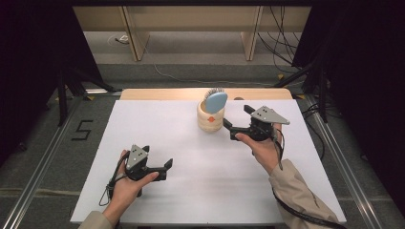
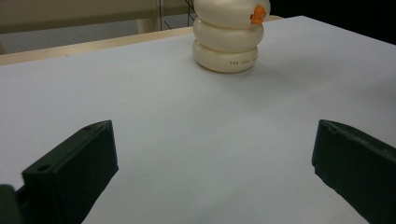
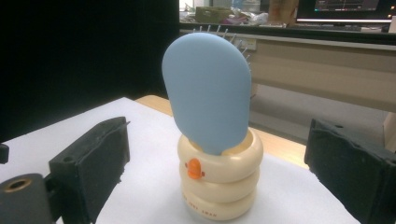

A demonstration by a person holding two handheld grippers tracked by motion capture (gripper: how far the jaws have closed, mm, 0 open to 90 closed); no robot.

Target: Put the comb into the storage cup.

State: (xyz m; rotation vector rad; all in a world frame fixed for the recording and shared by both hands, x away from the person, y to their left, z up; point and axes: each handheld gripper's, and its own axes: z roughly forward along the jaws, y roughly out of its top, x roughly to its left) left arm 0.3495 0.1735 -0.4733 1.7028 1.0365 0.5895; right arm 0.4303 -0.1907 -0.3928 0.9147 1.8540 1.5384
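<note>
1. The left tongs (image 1: 162, 168) rest low on the white surface (image 1: 191, 162), near the front-left corner, jaws spread and holding nothing; they seem parked out of the way, well apart from the work.
2. The cream ringed holder (image 1: 210, 120) stands upright near the far edge, with the blue hairbrush (image 1: 216, 101) head-up inside it, handle down, so it leans on the rim.
3. The right tongs (image 1: 237, 122) sit just beside the holder, jaws spread on either side of the brush, likely lined up to grip it.
4. The right gripper view reveals bristle pins behind the brush (image 3: 208, 100) and an orange beak (image 3: 194, 169); the left gripper view catches small lettering on the holder (image 2: 227, 44).
</note>
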